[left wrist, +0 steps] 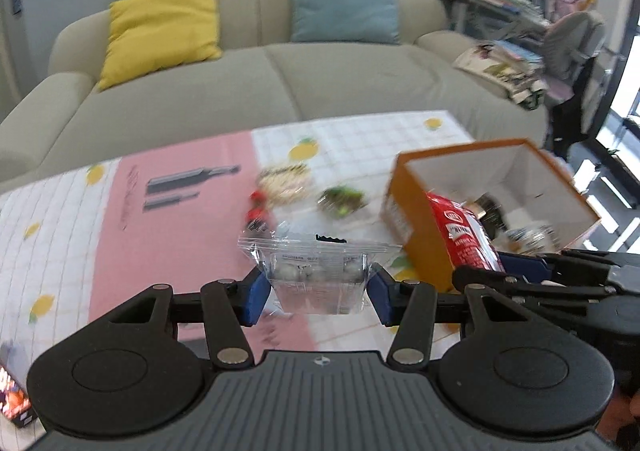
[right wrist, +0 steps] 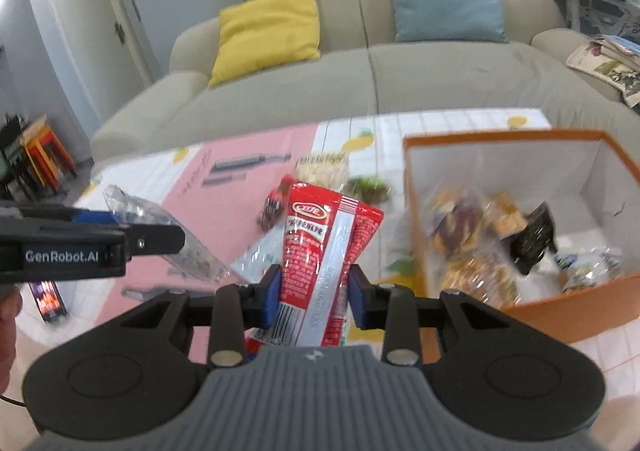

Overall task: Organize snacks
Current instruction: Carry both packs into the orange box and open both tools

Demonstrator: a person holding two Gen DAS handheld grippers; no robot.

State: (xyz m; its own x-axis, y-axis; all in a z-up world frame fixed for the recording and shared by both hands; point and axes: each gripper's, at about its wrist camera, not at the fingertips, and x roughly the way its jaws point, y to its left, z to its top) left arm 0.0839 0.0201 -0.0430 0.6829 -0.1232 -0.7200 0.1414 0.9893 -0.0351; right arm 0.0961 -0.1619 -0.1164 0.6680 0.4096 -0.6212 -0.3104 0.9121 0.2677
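Note:
My left gripper [left wrist: 318, 293] is shut on a clear plastic snack packet [left wrist: 318, 271] with pale round pieces inside, held above the table. My right gripper [right wrist: 314, 297] is shut on a red snack packet [right wrist: 320, 243] with a silver seam, also lifted off the table. An orange cardboard box [right wrist: 416, 211] with white inner walls stands to the right, holding several snack packets. In the left wrist view the red packet [left wrist: 464, 235] and the right gripper [left wrist: 520, 271] show in front of the box [left wrist: 412, 235]. In the right wrist view the left gripper [right wrist: 152, 241] and its clear packet [right wrist: 184, 247] appear at the left.
Loose snacks lie on the tablecloth [left wrist: 100, 235]: a pale packet [left wrist: 284, 181], a green one [left wrist: 342, 201] and a small red one [left wrist: 258, 209]. A phone [right wrist: 48, 301] lies at the near left. A beige sofa [left wrist: 240, 83] with yellow and blue cushions stands behind the table.

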